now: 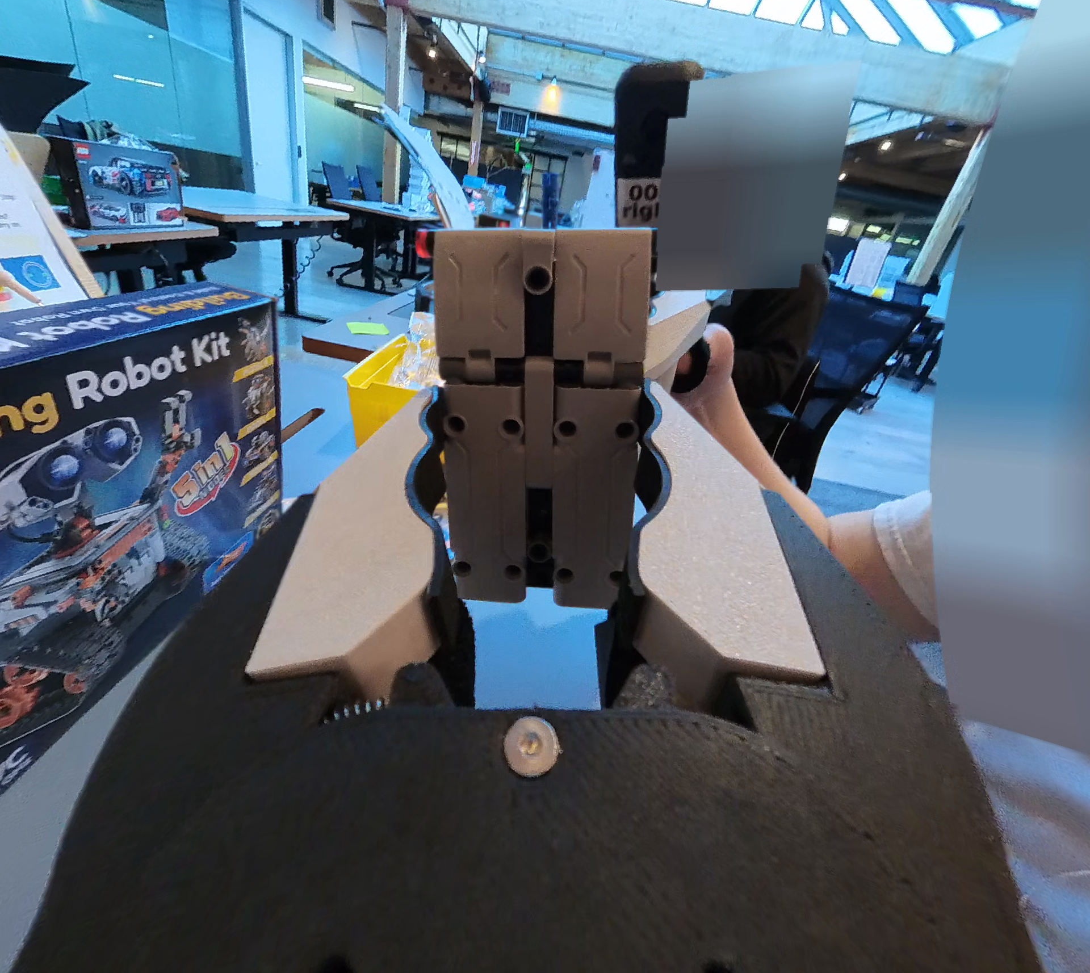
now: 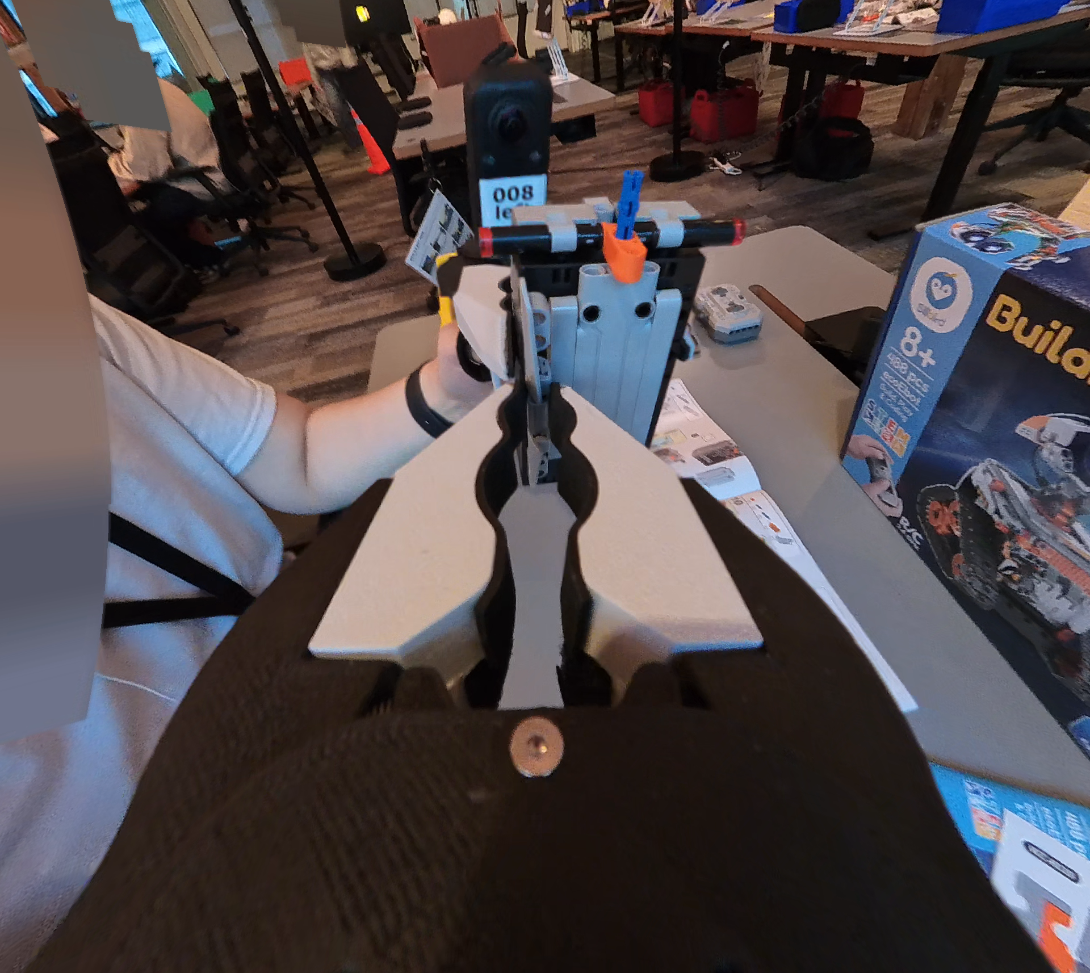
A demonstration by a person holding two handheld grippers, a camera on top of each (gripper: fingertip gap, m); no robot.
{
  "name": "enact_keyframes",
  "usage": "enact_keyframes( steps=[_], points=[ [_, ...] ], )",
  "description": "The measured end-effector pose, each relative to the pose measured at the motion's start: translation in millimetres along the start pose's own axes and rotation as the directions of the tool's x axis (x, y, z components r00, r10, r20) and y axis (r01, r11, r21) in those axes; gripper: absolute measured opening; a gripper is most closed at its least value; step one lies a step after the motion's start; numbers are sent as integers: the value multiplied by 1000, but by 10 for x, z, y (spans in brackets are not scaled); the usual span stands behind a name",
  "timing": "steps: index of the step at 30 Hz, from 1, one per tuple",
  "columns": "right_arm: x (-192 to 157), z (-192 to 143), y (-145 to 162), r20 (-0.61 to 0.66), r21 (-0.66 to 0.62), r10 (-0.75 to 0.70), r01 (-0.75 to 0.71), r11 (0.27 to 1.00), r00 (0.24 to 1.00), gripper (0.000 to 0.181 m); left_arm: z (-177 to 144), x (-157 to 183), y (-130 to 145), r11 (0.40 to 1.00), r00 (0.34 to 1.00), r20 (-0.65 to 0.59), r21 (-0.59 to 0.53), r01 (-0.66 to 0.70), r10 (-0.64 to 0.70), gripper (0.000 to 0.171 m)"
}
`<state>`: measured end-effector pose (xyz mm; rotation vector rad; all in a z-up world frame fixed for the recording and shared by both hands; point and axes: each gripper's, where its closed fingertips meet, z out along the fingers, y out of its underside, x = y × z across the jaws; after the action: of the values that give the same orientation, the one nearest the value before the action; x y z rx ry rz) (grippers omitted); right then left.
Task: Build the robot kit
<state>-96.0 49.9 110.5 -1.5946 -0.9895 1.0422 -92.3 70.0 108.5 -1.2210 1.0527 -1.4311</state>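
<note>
- My left gripper (image 1: 539,473) has matt, grainy printed-plastic fingers (image 1: 354,549) on a ridged black body.
- The grey brick assembly (image 1: 539,414) I clamp is smooth moulded plastic.
- The kit box (image 1: 135,473) is glossy printed cardboard.
- My table (image 2: 826,502) looks matt and smooth.

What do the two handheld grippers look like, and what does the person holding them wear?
Each gripper, left and right, has a black ribbed printed body, a silver screw at its centre, and two pale beige wedge fingers with black wavy inner pads. A black camera with a white label stands on the left one. The person wears a white short-sleeved shirt and a black wristband.
</note>
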Motion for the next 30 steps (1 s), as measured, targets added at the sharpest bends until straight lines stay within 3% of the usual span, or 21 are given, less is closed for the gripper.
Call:
enact_keyframes(
  steps=[8,15,22,30],
  points=[
    [43,-2,46,-103,-74,-103,95,993,989,6,-8,-58,120,985,990,82,-140,-101,113,63],
    [50,-16,36,-144,-97,-151,137,986,978,6,8,-57,91,992,993,68,-90,-92,98,63],
    [4,-110,-6,-139,-90,-133,121,989,981,7,108,5,52,996,997,14,53,-72,72,63],
    [122,-148,142,-173,-182,-170,138,974,970,7,165,-106,217,997,997,33,44,-66,65,63]
  ],
)
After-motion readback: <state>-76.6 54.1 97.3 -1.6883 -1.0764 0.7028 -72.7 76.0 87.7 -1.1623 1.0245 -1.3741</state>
